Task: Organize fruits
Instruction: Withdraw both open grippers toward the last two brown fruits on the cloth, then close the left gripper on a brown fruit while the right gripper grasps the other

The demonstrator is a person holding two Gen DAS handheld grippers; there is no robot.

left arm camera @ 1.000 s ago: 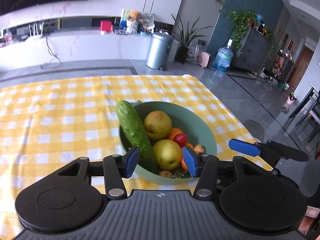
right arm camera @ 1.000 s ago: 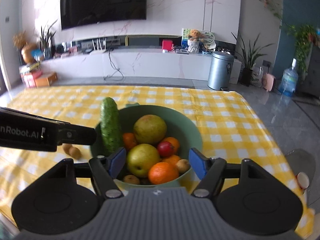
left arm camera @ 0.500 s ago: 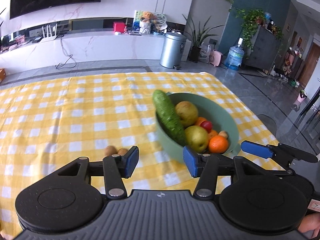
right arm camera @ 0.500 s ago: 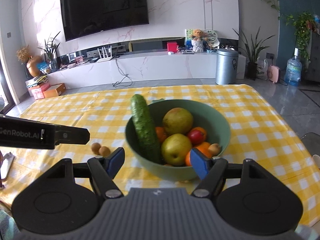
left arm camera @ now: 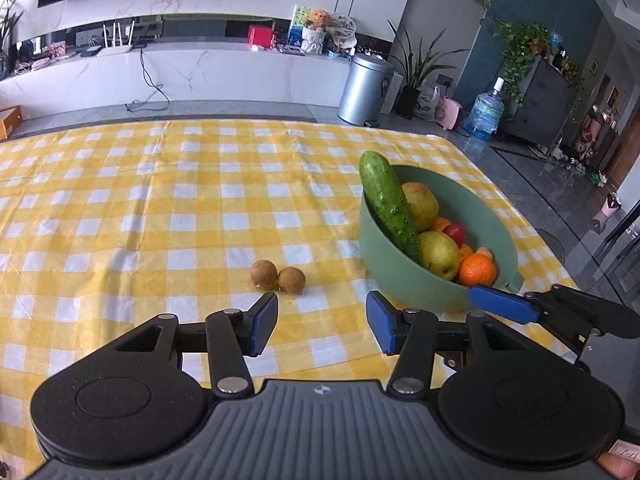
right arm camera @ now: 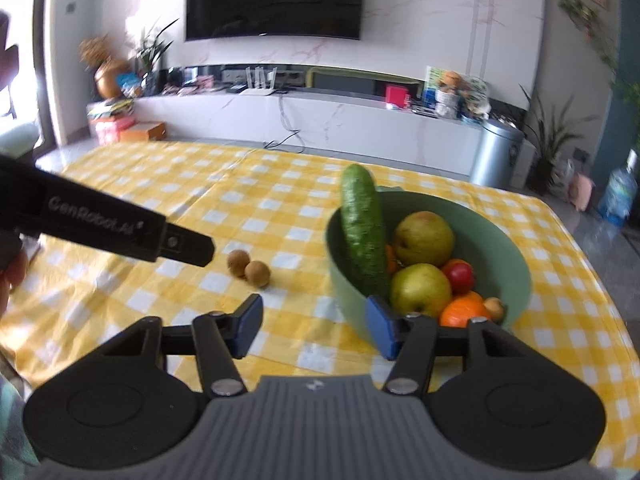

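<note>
Longans (left arm camera: 277, 276), two small brown fruits touching side by side on the bench (left arm camera: 120, 208), lie just ahead of the left gripper (left arm camera: 322, 328), nearer its left jaw. Both grippers' jaws are spread and empty. Right gripper (right arm camera: 316, 330) faces the green bowl (right arm camera: 516, 264); the left seems nearer.

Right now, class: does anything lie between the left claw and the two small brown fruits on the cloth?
Nothing visible does. The left claw is open, with only bare cloth before the brown fruits. The bowl sits off to the right.
</note>
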